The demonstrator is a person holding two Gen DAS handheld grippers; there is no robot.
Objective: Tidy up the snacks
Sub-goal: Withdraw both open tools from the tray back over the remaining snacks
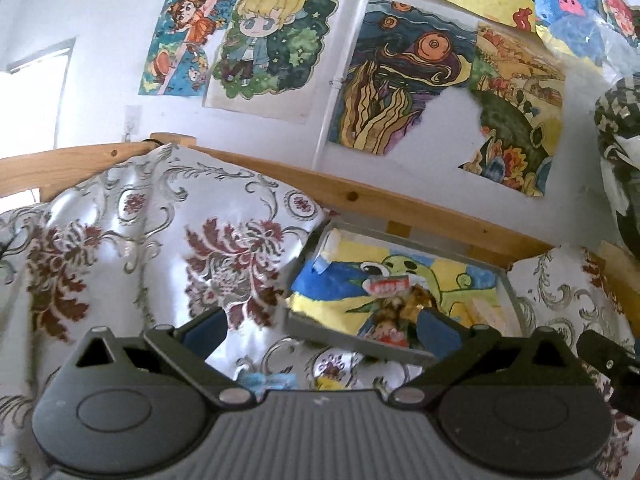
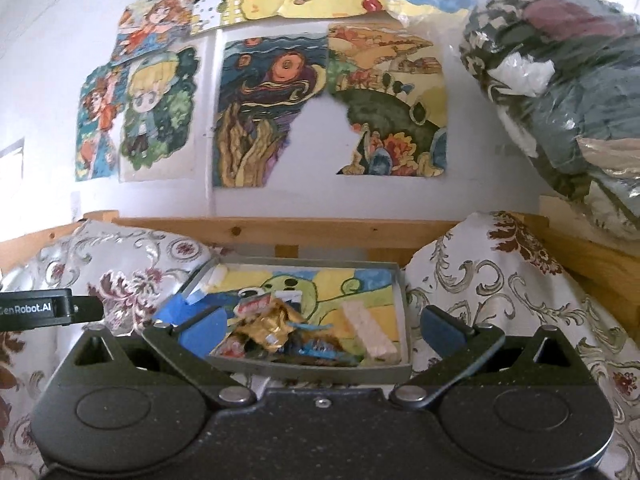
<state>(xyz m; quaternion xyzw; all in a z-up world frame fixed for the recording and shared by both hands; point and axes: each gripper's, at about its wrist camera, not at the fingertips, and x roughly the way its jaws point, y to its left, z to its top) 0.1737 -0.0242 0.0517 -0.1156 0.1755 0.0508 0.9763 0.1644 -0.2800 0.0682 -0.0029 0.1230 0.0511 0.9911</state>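
A grey tray (image 2: 403,312) lined with a cartoon drawing rests on a floral cloth between two cushions. Several wrapped snacks lie piled in it, among them a gold-wrapped one (image 2: 266,330), a blue-wrapped one (image 2: 320,348) and a pale wafer bar (image 2: 370,334). My right gripper (image 2: 320,326) hangs open just before the tray's near edge, with nothing between its fingers. In the left wrist view the same tray (image 1: 308,320) lies to the right, its snacks (image 1: 400,304) partly hidden behind the right finger. My left gripper (image 1: 320,330) is open and empty, over the cloth at the tray's left edge.
Floral cushions (image 1: 140,240) (image 2: 500,280) flank the tray. A wooden rail (image 2: 320,230) runs behind it under a white wall covered in drawings (image 2: 272,112). A clear bag of clothes (image 2: 568,92) bulges at the upper right. A small wrapped item (image 1: 330,380) lies on the cloth near my left gripper.
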